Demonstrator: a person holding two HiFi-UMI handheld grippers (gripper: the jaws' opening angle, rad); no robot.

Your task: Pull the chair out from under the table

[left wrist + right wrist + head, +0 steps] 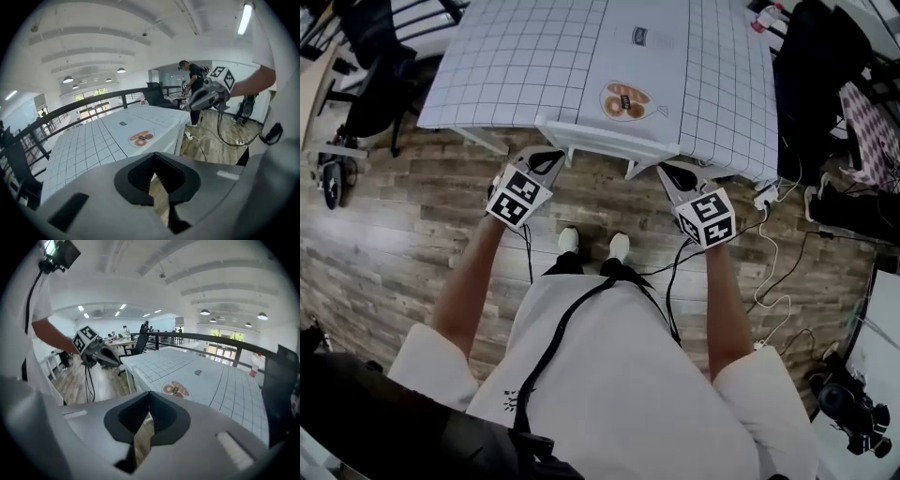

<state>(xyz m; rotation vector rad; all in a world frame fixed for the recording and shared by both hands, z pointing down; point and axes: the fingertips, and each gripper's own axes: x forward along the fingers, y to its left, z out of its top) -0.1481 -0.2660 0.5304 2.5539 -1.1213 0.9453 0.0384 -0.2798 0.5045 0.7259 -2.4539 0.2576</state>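
White chair tucked under desk, only backrest rail showing. Left hand-held gripper and right hand-held gripper closed, empty, flanking rail ends, likely lining up grab.

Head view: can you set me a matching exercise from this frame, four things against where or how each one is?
1. chair
2. round brown print
3. white shoes
4. left gripper

A. on the gridded tablecloth
B. shut and empty, beside the chair's left corner
C. pushed in under the tablecloth's near edge
D. on the wood floor, toes toward the chair

Pairs: 1-C, 2-A, 3-D, 4-B
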